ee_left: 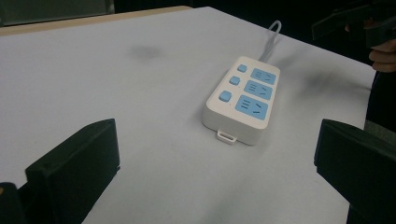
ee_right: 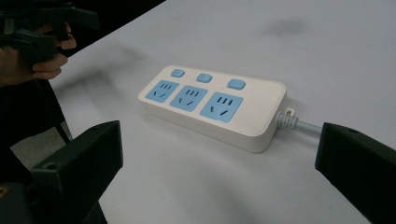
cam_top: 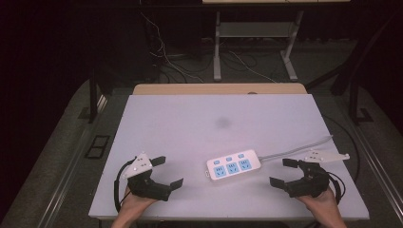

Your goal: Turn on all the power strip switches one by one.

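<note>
A white power strip (cam_top: pixel 234 166) with three blue sockets and three blue buttons lies flat on the white table (cam_top: pixel 190 123), near the front. Its grey cable (cam_top: pixel 304 148) runs off to the right. My left gripper (cam_top: pixel 167 172) rests at the front left, open, with nothing between its jaws. My right gripper (cam_top: pixel 282 172) rests at the front right, also open and holding nothing. The strip lies between the two grippers, untouched. In the left gripper view the power strip (ee_left: pixel 243 98) lies ahead of the left gripper (ee_left: pixel 212 158). In the right gripper view the power strip (ee_right: pixel 215 105) lies just beyond the right gripper (ee_right: pixel 219 158).
A faint dark smudge (cam_top: pixel 222 122) marks the table's middle. A wooden edge (cam_top: pixel 218 89) runs along the back. Behind the table are floor cables (cam_top: pixel 180 66) and the legs of a stand (cam_top: pixel 217 47). Dark floor surrounds the table.
</note>
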A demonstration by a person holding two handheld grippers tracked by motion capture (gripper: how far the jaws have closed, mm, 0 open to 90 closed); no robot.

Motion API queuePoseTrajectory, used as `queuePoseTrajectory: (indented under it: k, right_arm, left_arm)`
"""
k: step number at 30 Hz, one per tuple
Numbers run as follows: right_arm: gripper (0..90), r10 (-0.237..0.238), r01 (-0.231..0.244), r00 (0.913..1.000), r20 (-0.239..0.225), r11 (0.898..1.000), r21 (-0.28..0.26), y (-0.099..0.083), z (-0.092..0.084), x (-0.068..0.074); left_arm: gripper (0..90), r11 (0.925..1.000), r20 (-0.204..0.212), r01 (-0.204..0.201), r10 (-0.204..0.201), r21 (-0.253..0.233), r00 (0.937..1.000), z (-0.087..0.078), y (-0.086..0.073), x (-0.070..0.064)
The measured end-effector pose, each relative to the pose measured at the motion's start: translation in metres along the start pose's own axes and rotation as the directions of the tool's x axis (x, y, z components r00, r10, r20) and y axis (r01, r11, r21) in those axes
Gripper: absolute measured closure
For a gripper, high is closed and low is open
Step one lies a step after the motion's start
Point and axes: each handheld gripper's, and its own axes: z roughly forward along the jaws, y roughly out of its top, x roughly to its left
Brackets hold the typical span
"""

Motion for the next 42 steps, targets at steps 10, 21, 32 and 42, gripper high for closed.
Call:
queuePoseTrajectory:
  k: [10, 21, 32, 42]
  right_arm:
    - [0.6, 0.002, -0.002, 1.0000, -0.004, 1.000, 0.008, 0.000, 0.000, -0.001]
    - [0.6, 0.012, -0.012, 0.9999, 0.004, 1.000, 0.021, 0.000, -0.002, -0.003]
    - [0.6, -0.004, 0.004, 1.0000, 0.000, 0.998, 0.070, 0.002, 0.002, 0.000]
    - [0.7, -0.018, 0.019, 0.9998, -0.012, 0.991, 0.130, 0.009, 0.010, 0.001]
  left_arm:
    - [0.0, 1.0000, 0.005, 0.010, -0.010, 0.001, 0.9999, 0.001, 0.000, 0.001]
    - [0.0, 0.9998, 0.032, 0.003, -0.003, 0.022, 0.9995, 0.009, 0.000, -0.001]
    - [0.0, 0.9984, 0.052, 0.003, -0.006, 0.056, 0.9986, 0.017, -0.003, -0.001]
    - [0.0, 0.9977, 0.056, 0.007, -0.010, 0.067, 0.9983, 0.020, -0.005, 0.000]
